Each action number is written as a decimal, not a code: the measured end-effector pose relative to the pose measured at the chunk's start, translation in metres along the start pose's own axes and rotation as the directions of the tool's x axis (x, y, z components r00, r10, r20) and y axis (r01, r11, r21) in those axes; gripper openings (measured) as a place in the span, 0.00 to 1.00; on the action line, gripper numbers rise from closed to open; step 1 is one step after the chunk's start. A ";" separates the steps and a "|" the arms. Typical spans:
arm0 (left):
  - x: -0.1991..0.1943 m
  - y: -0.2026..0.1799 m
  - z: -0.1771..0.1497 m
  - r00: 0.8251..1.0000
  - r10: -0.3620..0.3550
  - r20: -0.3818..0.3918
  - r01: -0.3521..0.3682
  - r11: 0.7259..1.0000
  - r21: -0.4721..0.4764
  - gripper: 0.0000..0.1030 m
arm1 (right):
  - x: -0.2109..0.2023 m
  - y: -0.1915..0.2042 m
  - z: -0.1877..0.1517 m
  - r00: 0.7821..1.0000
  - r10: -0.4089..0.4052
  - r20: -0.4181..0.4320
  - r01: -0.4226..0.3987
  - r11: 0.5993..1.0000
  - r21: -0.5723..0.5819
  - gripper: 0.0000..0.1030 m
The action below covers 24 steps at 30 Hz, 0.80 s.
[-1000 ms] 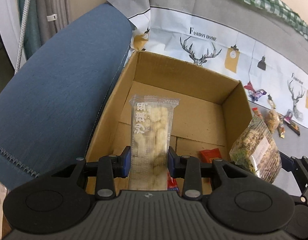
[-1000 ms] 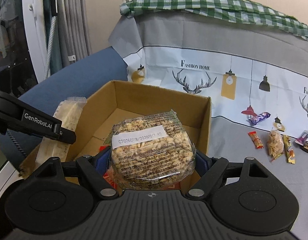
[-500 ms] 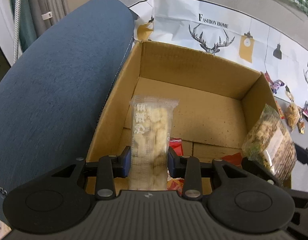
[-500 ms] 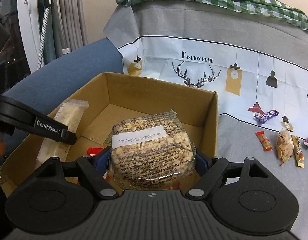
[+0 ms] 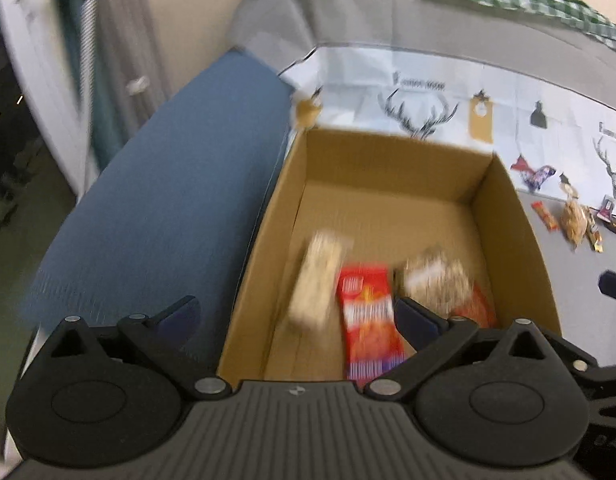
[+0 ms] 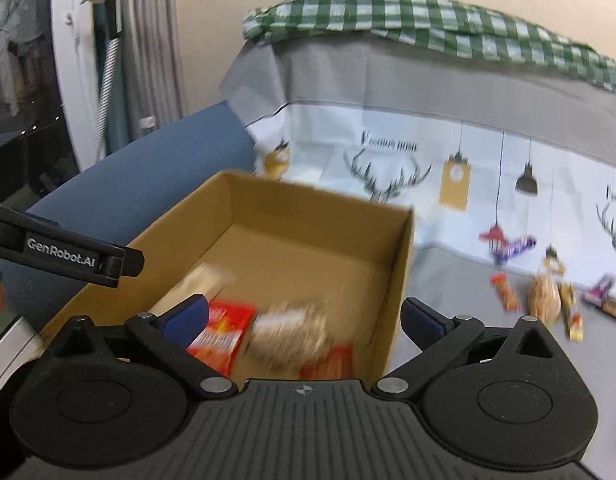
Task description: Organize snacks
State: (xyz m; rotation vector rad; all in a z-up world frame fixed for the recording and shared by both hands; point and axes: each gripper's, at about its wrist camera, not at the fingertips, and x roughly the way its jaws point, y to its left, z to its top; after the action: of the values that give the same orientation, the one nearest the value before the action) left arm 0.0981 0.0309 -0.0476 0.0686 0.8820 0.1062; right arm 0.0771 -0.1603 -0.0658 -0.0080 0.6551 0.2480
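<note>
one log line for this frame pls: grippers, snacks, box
left gripper: open, jaws just opened, nothing between | right gripper: same | pale bar, nut pack: in cardboard box, blurred

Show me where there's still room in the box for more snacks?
The far half of the box floor is bare, from the back wall to the snacks. The near end is crowded: a pale bar, a red pack and a nut bag lie there. On the gray cloth, the strip between the box and the loose snacks is free too.
</note>
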 end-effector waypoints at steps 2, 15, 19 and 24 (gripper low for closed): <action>-0.016 0.002 -0.023 1.000 -0.001 -0.028 0.000 0.999 -0.054 1.00 | -0.022 0.007 -0.013 1.000 0.014 -0.027 -0.014 1.000 0.008 0.99; -0.095 -0.010 -0.070 0.999 -0.032 0.041 0.034 0.998 -0.056 1.00 | -0.123 0.026 -0.045 0.997 0.054 0.049 -0.053 0.999 -0.013 0.99; -0.108 -0.015 -0.076 0.998 -0.042 0.054 0.045 0.998 -0.044 1.00 | -0.142 0.023 -0.052 0.995 0.055 0.082 -0.055 0.998 0.003 0.99; -0.126 -0.019 -0.081 0.995 -0.045 0.095 0.048 0.998 -0.032 1.00 | -0.159 0.020 -0.057 0.992 0.048 0.120 -0.052 0.998 0.026 0.99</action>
State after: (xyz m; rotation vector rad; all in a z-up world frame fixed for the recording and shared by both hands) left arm -0.0424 -0.0016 -0.0045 0.0209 0.7872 0.0742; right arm -0.0831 -0.1819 -0.0133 0.0506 0.5401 0.2850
